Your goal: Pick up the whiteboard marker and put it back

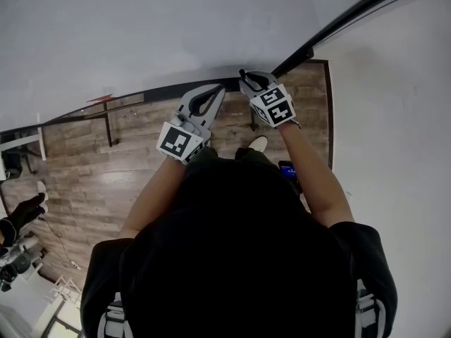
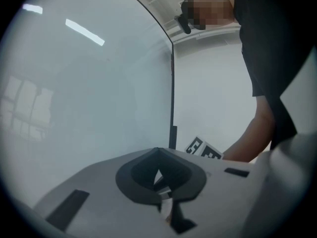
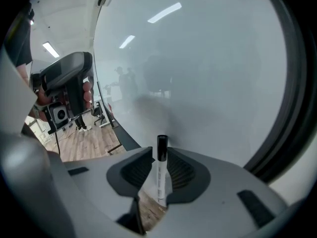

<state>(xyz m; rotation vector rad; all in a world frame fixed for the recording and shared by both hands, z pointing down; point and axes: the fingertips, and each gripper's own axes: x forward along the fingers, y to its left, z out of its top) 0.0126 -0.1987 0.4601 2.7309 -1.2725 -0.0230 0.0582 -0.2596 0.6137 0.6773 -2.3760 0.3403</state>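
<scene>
The whiteboard marker (image 3: 161,172), white with a black cap, stands upright between the jaws of my right gripper (image 3: 159,155), cap toward the whiteboard (image 3: 198,73). A narrow gap shows on each side of it and the pads do not press on it, so this gripper is open. In the head view the right gripper (image 1: 248,76) points at the board's lower edge; the marker is too small to make out there. My left gripper (image 1: 215,90) hovers just beside it to the left, jaw tips meeting, nothing between them. The left gripper (image 2: 158,152) faces the whiteboard (image 2: 89,93).
The board's black frame (image 2: 172,93) runs along its edge, with a white wall (image 1: 394,118) to the right. Wooden floor (image 1: 91,167) lies below. Another person's gloved hand (image 1: 25,210) and some equipment show at the far left. My shoe (image 1: 258,144) is near the board's foot.
</scene>
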